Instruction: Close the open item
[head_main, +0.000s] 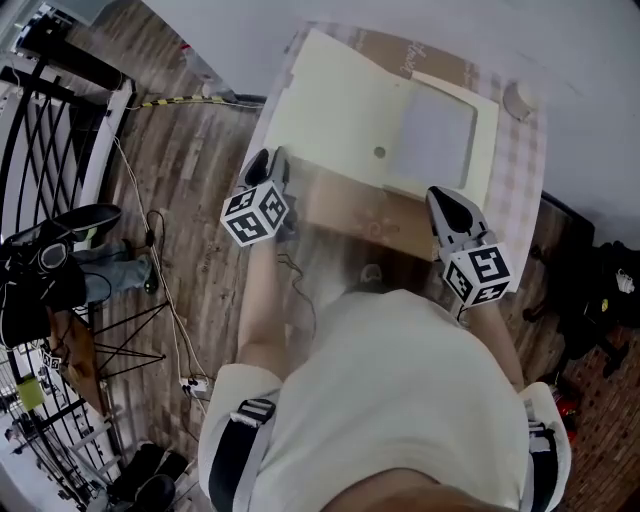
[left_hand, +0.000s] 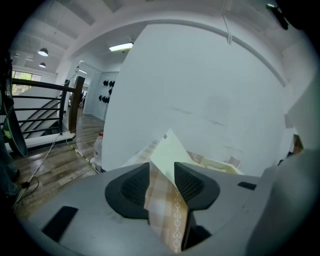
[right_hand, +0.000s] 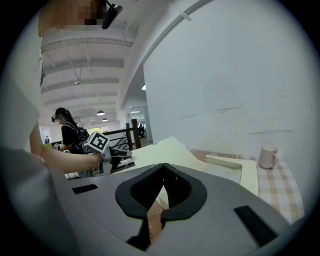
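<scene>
An open cardboard box stands on the checked table (head_main: 525, 190). Its cream lid (head_main: 345, 110) is raised at the left, and its base (head_main: 488, 140) shows a grey inside. A brown patterned panel (head_main: 370, 215) lies along the near edge. My left gripper (head_main: 272, 165) is at the lid's near left corner. In the left gripper view the lid's edge (left_hand: 170, 150) runs between the jaws of the left gripper (left_hand: 162, 172), which stand apart around it. My right gripper (head_main: 445, 200) is at the panel's right end. Its tips (right_hand: 162, 170) meet, with brown card showing below them.
A pale cup (head_main: 520, 98) stands at the table's far right corner, also seen as a cup (right_hand: 267, 156) in the right gripper view. A white wall runs behind the table. A black railing (head_main: 50, 130) and floor cables (head_main: 160, 260) lie to the left. Another person (right_hand: 65, 131) stands in the background.
</scene>
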